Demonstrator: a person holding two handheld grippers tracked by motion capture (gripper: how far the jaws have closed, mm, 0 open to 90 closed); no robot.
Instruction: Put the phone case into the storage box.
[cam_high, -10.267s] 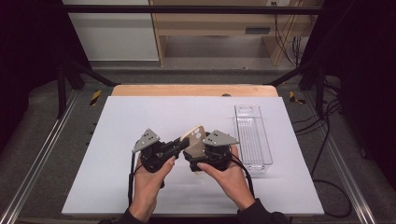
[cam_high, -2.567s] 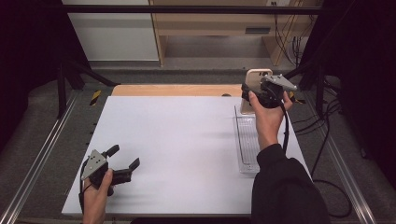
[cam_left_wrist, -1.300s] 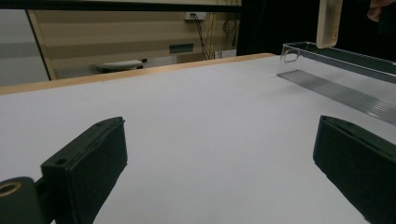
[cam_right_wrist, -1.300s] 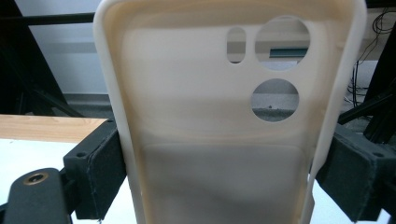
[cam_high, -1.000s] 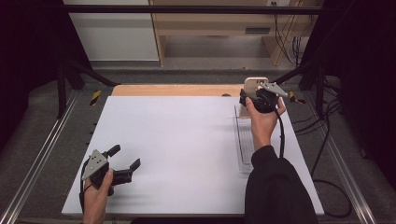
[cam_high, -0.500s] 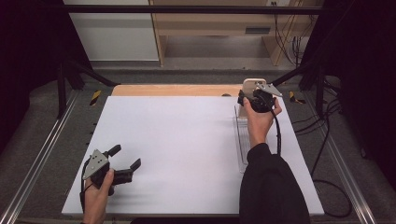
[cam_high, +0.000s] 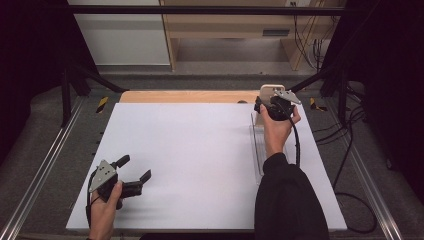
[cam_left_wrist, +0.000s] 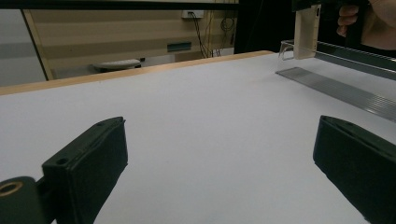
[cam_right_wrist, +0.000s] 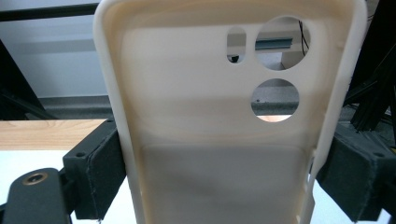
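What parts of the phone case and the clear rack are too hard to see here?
- Phone case: its bottom is cut off by the right gripper view's lower edge; the right gripper covers most of it in the high view.
- Clear rack: the person's arm hides its right side in the high view.
- Rack slots: too small to count in the left gripper view.

A cream phone case (cam_right_wrist: 224, 140) sits between the black fingers (cam_right_wrist: 98, 172) of the right gripper (cam_high: 274, 106); below them is a clear tray (cam_high: 260, 145) on the white counter (cam_high: 190, 150) with its pale wood edge, and the left gripper's (cam_high: 132, 175) fingers (cam_left_wrist: 88, 163) are black
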